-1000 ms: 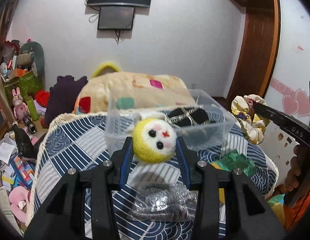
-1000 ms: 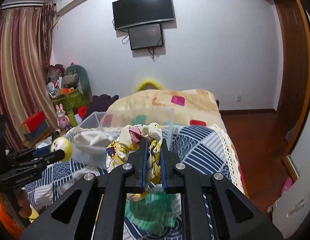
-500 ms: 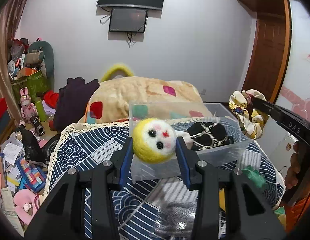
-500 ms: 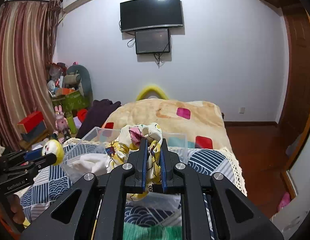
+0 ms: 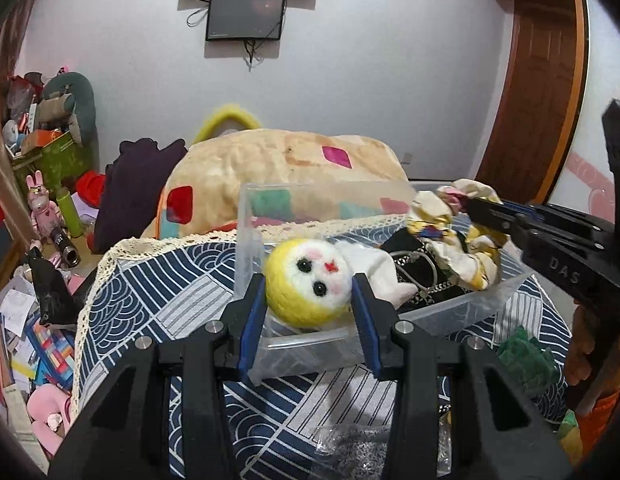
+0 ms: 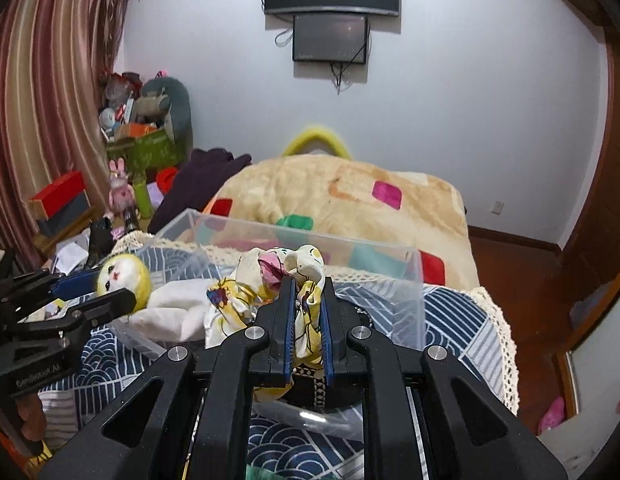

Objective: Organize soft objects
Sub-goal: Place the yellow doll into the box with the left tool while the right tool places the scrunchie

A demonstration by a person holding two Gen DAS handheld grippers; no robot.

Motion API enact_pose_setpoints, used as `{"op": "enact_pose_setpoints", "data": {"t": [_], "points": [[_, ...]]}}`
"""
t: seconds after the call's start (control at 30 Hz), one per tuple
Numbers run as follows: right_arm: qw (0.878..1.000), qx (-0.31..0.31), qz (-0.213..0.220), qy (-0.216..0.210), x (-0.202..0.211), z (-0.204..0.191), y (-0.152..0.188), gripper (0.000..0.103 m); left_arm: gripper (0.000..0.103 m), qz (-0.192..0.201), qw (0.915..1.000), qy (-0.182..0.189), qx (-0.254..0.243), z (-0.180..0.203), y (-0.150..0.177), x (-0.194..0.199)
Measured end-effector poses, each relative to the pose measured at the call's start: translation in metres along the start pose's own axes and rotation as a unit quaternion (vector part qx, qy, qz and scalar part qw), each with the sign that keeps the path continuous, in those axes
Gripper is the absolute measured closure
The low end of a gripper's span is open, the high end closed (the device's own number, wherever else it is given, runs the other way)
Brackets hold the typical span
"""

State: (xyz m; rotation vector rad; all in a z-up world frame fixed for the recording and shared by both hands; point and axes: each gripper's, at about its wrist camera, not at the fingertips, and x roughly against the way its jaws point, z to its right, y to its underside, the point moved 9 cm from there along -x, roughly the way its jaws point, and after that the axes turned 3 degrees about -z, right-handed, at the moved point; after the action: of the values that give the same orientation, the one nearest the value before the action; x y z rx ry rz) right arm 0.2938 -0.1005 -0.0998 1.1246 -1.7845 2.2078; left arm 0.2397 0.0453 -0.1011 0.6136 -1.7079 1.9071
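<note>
My left gripper (image 5: 309, 280) is shut on a yellow-and-white felt doll head (image 5: 308, 282); its white cloth body (image 5: 374, 268) trails into the clear plastic bin (image 5: 246, 248) on the bed. My right gripper (image 6: 306, 284) is shut on a yellow floral scrunchie (image 6: 298, 268) and holds it over the bin (image 6: 410, 300). In the left wrist view the scrunchie (image 5: 450, 240) hangs over a black item (image 5: 418, 272) inside the bin. The left gripper and doll (image 6: 124, 276) show at the left of the right wrist view.
The bin rests on a blue-and-white patterned bedspread (image 5: 158, 292). A green cloth (image 5: 526, 360) and a silvery mesh pouch (image 5: 358, 448) lie on the bed near me. A beige blanket (image 5: 278, 168) lies behind the bin. Toys and boxes clutter the floor (image 5: 34, 280) at left.
Both grippers have moved forward and down to the bin. The doll's body now lies inside it, and the scrunchie has come from beside the bin to over its right part.
</note>
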Motion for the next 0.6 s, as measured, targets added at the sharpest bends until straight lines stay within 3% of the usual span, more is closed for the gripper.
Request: {"op": "enact_pose_setpoints", "data": {"t": [0.43, 0.6], "points": [[0.998, 0.026, -0.052, 0.002, -0.025, -0.005, 0.012, 0.092, 0.060, -0.011, 0.9999, -0.005, -0.012, 0.002, 0.005, -0.010], [0.998, 0.030, -0.057, 0.015, -0.023, -0.003, 0.015, 0.085, 0.052, -0.014, 0.9999, 0.003, -0.009, 0.003, 0.006, -0.006]]}}
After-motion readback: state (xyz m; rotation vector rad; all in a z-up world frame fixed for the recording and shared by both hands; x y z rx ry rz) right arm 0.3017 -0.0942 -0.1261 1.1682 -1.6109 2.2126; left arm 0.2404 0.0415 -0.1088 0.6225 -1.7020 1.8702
